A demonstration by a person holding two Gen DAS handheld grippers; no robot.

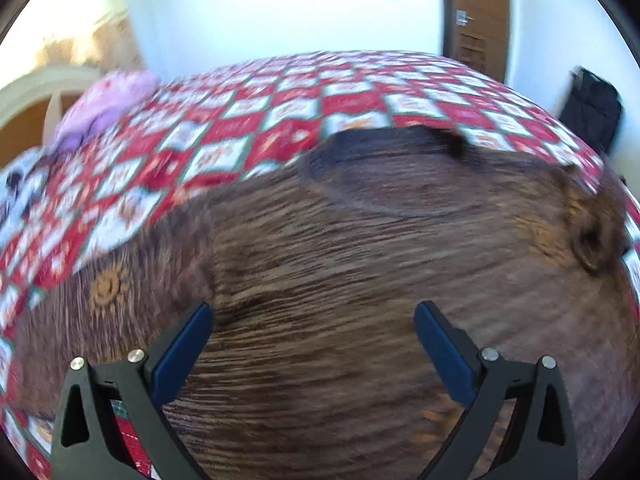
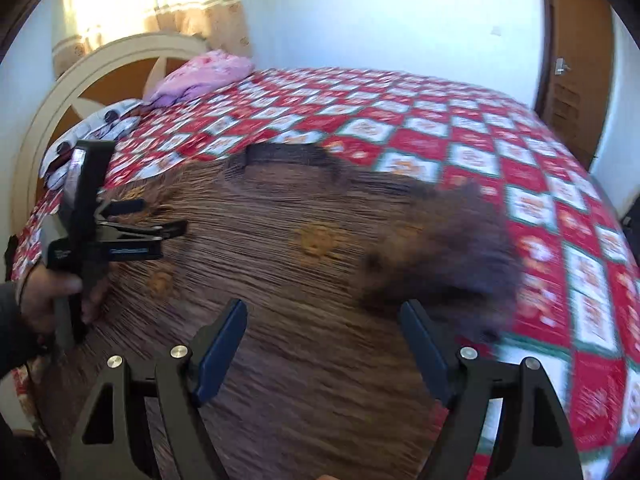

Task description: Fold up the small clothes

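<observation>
Setting: bed (image 2: 460, 152) with red-and-white patchwork quilt; pink pillow (image 2: 200, 76) by the headboard (image 2: 80, 80).
Garment: brown striped sweater (image 1: 360, 280) lies spread across the quilt, neck opening away from you.
Your left gripper (image 1: 312, 316): jaws wide apart, nothing between the pads, poised over the sweater.
Your right gripper (image 2: 324, 316): jaws released, empty, above the sweater beside its blurred sleeve (image 2: 448, 256).

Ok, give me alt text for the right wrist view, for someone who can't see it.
The right gripper hangs open and empty over a brown ribbed garment spread on a red-and-white checked bedspread. At the left edge, a hand holds the left gripper over the garment. A pink pillow lies by the headboard; the picture is motion-blurred.
</observation>
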